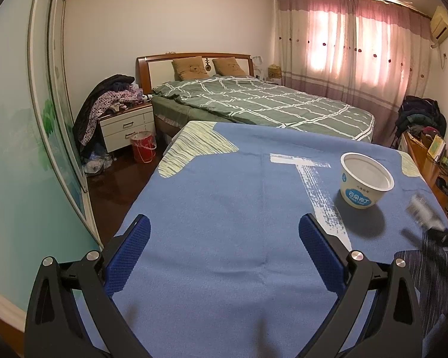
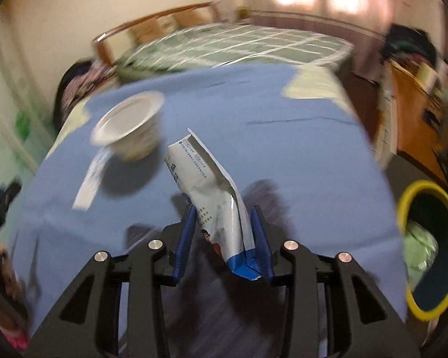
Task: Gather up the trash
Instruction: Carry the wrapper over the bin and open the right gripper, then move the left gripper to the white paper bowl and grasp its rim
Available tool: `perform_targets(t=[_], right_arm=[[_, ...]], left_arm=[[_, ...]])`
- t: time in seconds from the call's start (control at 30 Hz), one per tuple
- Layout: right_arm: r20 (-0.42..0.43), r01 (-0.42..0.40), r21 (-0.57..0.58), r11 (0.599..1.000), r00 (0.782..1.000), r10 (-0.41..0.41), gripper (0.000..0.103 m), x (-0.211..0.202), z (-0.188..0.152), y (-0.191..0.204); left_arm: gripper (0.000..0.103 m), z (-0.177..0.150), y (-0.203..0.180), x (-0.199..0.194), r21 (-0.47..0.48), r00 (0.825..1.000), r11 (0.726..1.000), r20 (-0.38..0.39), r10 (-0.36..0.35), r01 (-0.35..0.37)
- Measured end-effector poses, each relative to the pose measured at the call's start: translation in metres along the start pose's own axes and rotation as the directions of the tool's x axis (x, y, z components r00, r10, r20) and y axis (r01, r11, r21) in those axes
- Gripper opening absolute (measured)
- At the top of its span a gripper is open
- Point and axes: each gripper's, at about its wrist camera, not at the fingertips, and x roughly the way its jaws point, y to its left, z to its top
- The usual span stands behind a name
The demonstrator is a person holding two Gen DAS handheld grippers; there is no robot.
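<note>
A white and silver snack bag (image 2: 212, 197) with a blue bottom corner stands upright between the blue pads of my right gripper (image 2: 223, 212). Both pads touch its sides, so the gripper is shut on it above the blue cloth (image 2: 283, 149). An empty white pudding cup (image 2: 128, 131) with a blue label sits on the cloth to the left of the bag. In the left wrist view the same cup (image 1: 366, 183) stands ahead and to the right. My left gripper (image 1: 224, 223) hangs open over bare cloth with nothing between its fingers. The right gripper shows there only as a blur (image 1: 427, 223) at the right edge.
A dark bin with a yellow rim (image 2: 403, 205) stands off the cloth's right edge, with pale green material inside. A white T mark (image 1: 310, 176) lies on the cloth beside the cup. Beyond are a bed (image 1: 254, 104), a nightstand (image 1: 128, 125) and a red bucket (image 1: 143, 146).
</note>
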Motion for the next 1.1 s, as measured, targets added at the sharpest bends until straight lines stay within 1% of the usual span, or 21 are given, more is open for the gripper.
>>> perform_targets(t=[0.07,0.13,0.23,0.33,0.4,0.47,0.53,0.63,0.67,0.73,0.8,0.87,0.93,1.1], right_arm=[[0.033,0.064,0.078,0.995,0.997,-0.067,0.037,-0.007,0.003,-0.024],[0.052,0.117,0.158,0.980,0.991,-0.126,0.037,-0.013,0.003,-0.048],[0.067,0.205,0.284,0.937,0.970,-0.233,0.037,-0.023,0.001,-0.086],[0.064,0.280,0.410,0.868,0.940,-0.334,0.037,-0.033,-0.003,-0.122],[0.057,0.312,0.496,0.810,0.919,-0.389,0.037,-0.040,-0.009,-0.148],[0.044,0.340,0.570,0.748,0.896,-0.441,0.037,-0.047,-0.017,-0.171],[0.028,0.344,0.634,0.693,0.885,-0.465,0.037,-0.053,-0.025,-0.192],[0.004,0.356,0.702,0.616,0.864,-0.504,0.040,-0.057,-0.035,-0.216],[-0.010,0.366,0.712,0.599,0.858,-0.513,0.052,-0.057,-0.037,-0.222],[-0.020,0.363,0.736,0.571,0.855,-0.518,0.072,-0.058,-0.042,-0.231],[-0.007,0.360,0.736,0.573,0.851,-0.525,0.072,-0.059,-0.043,-0.232],[0.008,0.359,0.729,0.583,0.847,-0.531,0.080,-0.062,-0.042,-0.226],[0.032,0.339,0.723,0.603,0.855,-0.518,0.083,-0.065,-0.043,-0.217],[0.094,0.277,0.705,0.653,0.876,-0.473,0.085,-0.065,-0.035,-0.201]], left_arm=[[0.098,0.000,-0.001,0.000,0.004,1.000,1.000,0.000,0.001,-0.001],[0.098,0.000,-0.002,-0.001,0.010,1.000,1.000,0.000,0.001,-0.001],[0.098,0.000,-0.005,0.000,0.022,1.000,1.000,-0.004,0.006,-0.006],[0.098,0.001,-0.010,0.000,0.037,1.000,0.999,-0.008,0.009,-0.009],[0.098,0.000,-0.014,0.001,0.049,1.000,0.999,-0.017,-0.001,0.002],[0.098,-0.002,-0.021,0.002,0.069,0.999,0.997,-0.039,-0.030,0.033],[0.098,-0.003,-0.030,0.004,0.092,0.997,0.994,-0.063,-0.050,0.056],[0.098,-0.002,-0.045,0.004,0.120,0.989,0.986,-0.111,-0.102,0.115],[0.098,0.000,-0.052,0.002,0.124,0.984,0.982,-0.122,-0.130,0.145],[0.098,0.003,-0.063,-0.003,0.136,0.979,0.974,-0.124,-0.164,0.181],[0.098,0.008,-0.074,-0.006,0.157,0.974,0.965,-0.123,-0.190,0.208],[0.098,0.013,-0.087,-0.006,0.175,0.965,0.953,-0.136,-0.224,0.246],[0.098,0.016,-0.099,-0.003,0.189,0.955,0.941,-0.155,-0.253,0.280],[0.098,0.021,-0.127,0.010,0.231,0.943,0.922,-0.194,-0.270,0.311]])
